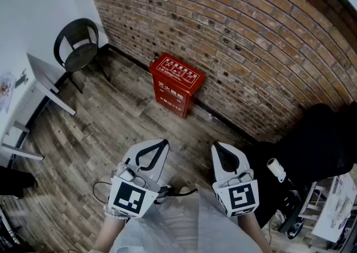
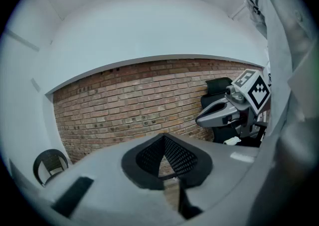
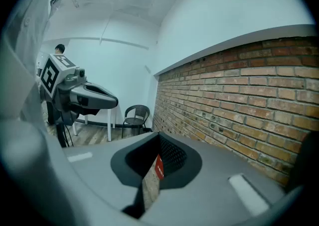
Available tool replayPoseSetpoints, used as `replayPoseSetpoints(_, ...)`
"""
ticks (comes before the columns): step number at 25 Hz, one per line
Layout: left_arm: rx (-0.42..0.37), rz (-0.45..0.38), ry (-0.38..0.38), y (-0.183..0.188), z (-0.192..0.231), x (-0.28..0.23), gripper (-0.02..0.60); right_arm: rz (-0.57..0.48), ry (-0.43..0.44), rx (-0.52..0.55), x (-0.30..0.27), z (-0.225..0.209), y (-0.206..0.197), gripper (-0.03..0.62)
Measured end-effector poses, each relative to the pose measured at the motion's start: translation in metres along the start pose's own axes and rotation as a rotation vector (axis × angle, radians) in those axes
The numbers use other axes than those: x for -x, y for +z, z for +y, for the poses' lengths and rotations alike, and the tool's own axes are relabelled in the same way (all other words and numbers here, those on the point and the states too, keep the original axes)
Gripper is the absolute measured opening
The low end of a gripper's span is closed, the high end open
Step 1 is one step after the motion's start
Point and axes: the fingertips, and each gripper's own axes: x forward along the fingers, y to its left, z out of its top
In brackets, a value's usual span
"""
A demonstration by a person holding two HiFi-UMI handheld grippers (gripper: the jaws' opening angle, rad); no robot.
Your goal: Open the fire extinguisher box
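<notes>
Box: red, white lettering, lid down, against the brick wall.
Left gripper: I see it closed, empty.
Right gripper: closed, empty.

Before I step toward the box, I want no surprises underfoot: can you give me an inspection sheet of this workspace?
Surface: wooden plank floor.
Job's things: red fire extinguisher box stands on the floor against the brick wall, lid shut.
Clutter: black bulky item and white rack at the right.
Grippers: left gripper and right gripper both shut, holding nothing, well short of the box.
Cables: thin black cable between the grippers, near the person's body.
Surroundings: black chair in the corner, white table at the left.
</notes>
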Motion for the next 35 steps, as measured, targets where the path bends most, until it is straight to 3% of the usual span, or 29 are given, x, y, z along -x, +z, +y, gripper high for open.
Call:
replayPoseSetpoints(19,0.000,-0.004,-0.014,-0.001,0.002,0.007,0.000,0.000,-0.004,-0.002,0.001,0.009,0.003,0.006)
replayPoseSetpoints(35,-0.027,-0.031,-0.072,-0.002,0.007,0.019,0.000,-0.009,-0.100,-0.043,0.007,0.019,0.007,0.006)
